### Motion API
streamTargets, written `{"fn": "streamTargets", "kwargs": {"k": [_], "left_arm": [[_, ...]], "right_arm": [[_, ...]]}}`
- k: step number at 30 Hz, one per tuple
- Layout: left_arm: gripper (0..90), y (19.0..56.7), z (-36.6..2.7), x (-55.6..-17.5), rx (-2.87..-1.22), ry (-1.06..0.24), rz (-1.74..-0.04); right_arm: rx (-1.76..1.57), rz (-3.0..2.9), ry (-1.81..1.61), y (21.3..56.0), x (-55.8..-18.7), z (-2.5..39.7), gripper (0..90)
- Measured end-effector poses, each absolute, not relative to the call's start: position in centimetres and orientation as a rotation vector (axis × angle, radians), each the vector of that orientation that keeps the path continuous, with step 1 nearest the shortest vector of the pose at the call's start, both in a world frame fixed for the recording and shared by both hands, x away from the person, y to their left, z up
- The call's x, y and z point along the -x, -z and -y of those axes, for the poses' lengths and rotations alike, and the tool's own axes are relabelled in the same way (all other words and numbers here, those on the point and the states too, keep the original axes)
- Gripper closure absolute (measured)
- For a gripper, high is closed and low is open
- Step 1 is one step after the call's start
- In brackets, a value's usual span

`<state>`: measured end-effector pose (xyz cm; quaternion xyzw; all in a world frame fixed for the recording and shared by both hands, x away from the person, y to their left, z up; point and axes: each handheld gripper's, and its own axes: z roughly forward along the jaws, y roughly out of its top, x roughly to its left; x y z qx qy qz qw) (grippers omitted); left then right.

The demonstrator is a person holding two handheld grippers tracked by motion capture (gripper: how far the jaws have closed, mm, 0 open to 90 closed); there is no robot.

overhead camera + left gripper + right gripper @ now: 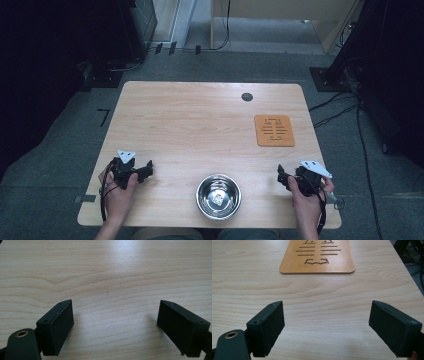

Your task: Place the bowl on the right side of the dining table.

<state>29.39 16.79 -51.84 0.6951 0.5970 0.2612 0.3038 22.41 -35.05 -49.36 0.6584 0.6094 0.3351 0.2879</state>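
The wooden table [200, 125] takes most of the scene, and its surface is mostly bare, which leaves free room for the hands to move. The next biggest thing is the steel bowl [218, 196], which stands at the near edge in the middle, between the two hands and well apart from both; I judge it is put there so that either gripper can reach it with a short move. Then comes the orange wooden mat [274, 130], lying flat on the right far part of the table, probably as a place to set something on. The left gripper [145, 170] rests low on the table at the left, and its jaws stand wide apart with only wood grain between them. The right gripper [281, 176] rests at the right in the same way, jaws apart and holding nothing, and it looks toward the mat [318, 256]
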Motion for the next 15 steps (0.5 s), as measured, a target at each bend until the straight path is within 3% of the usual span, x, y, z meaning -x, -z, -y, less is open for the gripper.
{"fn": "streamTargets", "kwargs": {"k": [15], "left_arm": [[13.5,51.8,-16.8,-29.4,-1.842,-0.692,-1.581]], "right_arm": [[-1.713,-1.681,-0.908,49.4,-22.3,33.3,12.9]]}}
